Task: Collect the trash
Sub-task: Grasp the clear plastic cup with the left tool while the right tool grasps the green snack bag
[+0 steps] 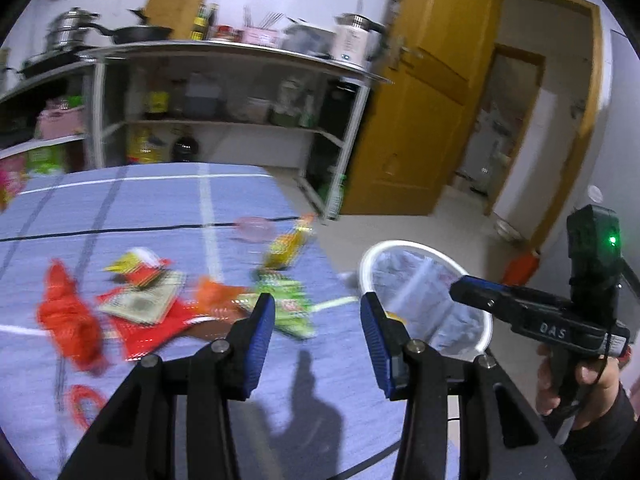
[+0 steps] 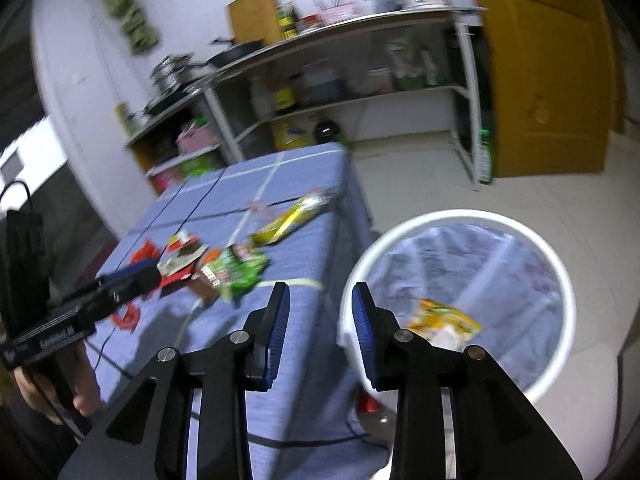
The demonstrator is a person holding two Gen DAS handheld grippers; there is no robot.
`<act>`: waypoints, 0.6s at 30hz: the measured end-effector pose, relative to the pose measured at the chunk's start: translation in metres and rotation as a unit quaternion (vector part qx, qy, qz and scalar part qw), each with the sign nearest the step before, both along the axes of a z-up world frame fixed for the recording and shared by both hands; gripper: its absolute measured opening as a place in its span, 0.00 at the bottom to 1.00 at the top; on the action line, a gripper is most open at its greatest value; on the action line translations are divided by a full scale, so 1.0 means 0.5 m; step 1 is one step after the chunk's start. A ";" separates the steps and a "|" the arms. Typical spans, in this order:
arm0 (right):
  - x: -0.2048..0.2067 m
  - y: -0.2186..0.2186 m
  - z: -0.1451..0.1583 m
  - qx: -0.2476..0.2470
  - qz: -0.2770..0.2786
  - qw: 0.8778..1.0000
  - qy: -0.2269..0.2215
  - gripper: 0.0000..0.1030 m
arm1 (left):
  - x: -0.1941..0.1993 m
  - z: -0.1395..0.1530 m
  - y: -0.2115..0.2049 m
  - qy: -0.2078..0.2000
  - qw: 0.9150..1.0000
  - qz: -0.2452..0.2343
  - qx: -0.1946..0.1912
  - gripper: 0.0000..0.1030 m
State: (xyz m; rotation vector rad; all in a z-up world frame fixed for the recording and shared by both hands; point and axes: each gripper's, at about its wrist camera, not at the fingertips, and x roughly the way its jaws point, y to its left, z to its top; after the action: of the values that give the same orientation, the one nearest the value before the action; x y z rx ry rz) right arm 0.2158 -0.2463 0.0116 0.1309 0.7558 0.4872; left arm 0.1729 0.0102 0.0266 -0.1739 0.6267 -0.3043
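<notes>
Left tongs (image 1: 318,322) spread apart and empty, poised above the near edge of the blue-clothed worktop (image 1: 160,200), just short of a green wrapper (image 1: 290,304). Right tongs (image 2: 320,316) likewise parted, gripping nothing, hanging over the gap between worktop and white bin (image 2: 560,264). Inside the lined bin, one yellow-orange wrapper (image 2: 444,318). Scattered on the cloth: red wrappers (image 1: 70,320), a grey printed packet (image 1: 142,302), a yellow sachet (image 1: 286,246) near the far edge. Everything motion-blurred.
</notes>
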 end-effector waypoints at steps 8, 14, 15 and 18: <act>0.017 0.125 -0.017 -0.043 0.069 0.997 -0.018 0.37 | -0.053 -0.023 0.148 -0.005 0.996 0.093 0.012 0.54; 0.047 0.212 -0.049 -0.084 0.108 0.990 -0.020 0.52 | -0.078 -0.063 0.212 0.011 0.990 0.136 0.019 0.57; 0.051 0.224 -0.053 -0.092 0.114 0.989 -0.021 0.52 | -0.077 -0.072 0.218 0.017 0.990 0.141 0.021 0.57; 0.062 0.256 -0.068 -0.122 0.126 0.984 -0.026 0.52 | -0.071 -0.096 0.232 0.035 0.988 0.147 0.021 0.57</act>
State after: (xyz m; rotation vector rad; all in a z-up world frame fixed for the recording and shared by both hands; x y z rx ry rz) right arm 0.2468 -0.1180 -0.0221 -0.2070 0.7789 0.6314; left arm 0.1374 0.1263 -0.0215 -0.2340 0.6668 0.0005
